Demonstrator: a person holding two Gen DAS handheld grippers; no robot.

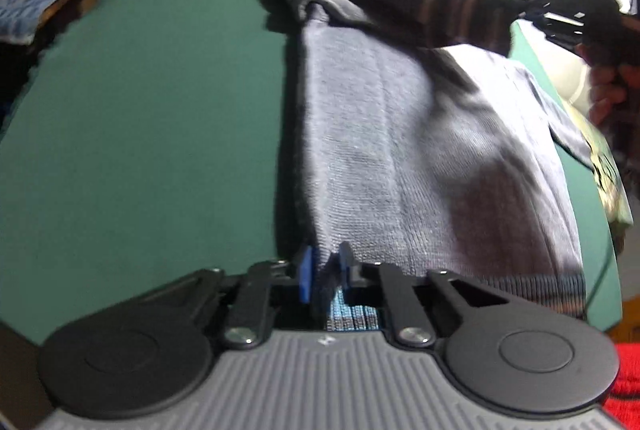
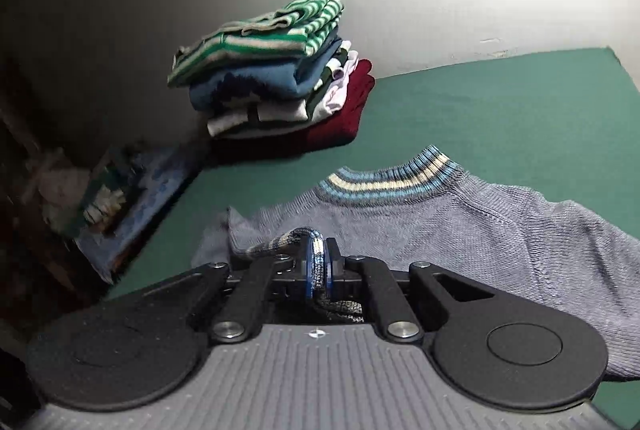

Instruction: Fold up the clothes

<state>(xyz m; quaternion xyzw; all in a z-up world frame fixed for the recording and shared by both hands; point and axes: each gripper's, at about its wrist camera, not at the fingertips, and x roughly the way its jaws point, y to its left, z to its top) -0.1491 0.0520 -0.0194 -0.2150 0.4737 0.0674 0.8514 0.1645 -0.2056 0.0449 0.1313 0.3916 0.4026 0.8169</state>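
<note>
A grey-blue knit sweater (image 1: pixel 400 150) lies on the green surface (image 1: pixel 140 130), its left side folded over. My left gripper (image 1: pixel 322 270) is shut on the sweater's striped bottom hem, cloth pinched between the blue pads. In the right wrist view the sweater (image 2: pixel 460 230) shows its striped collar (image 2: pixel 390 180) facing away. My right gripper (image 2: pixel 318 266) is shut on the striped cuff of a sleeve. Seen from the left wrist, the right gripper (image 1: pixel 560 18) holds that dark striped sleeve (image 1: pixel 452 12) lifted over the sweater's upper part.
A stack of folded clothes (image 2: pixel 276 78), green-striped on top and dark red at the bottom, sits at the far edge against the wall. A blue patterned cloth (image 2: pixel 132 202) lies off the left side. A person's hand (image 1: pixel 612 90) holds the right gripper.
</note>
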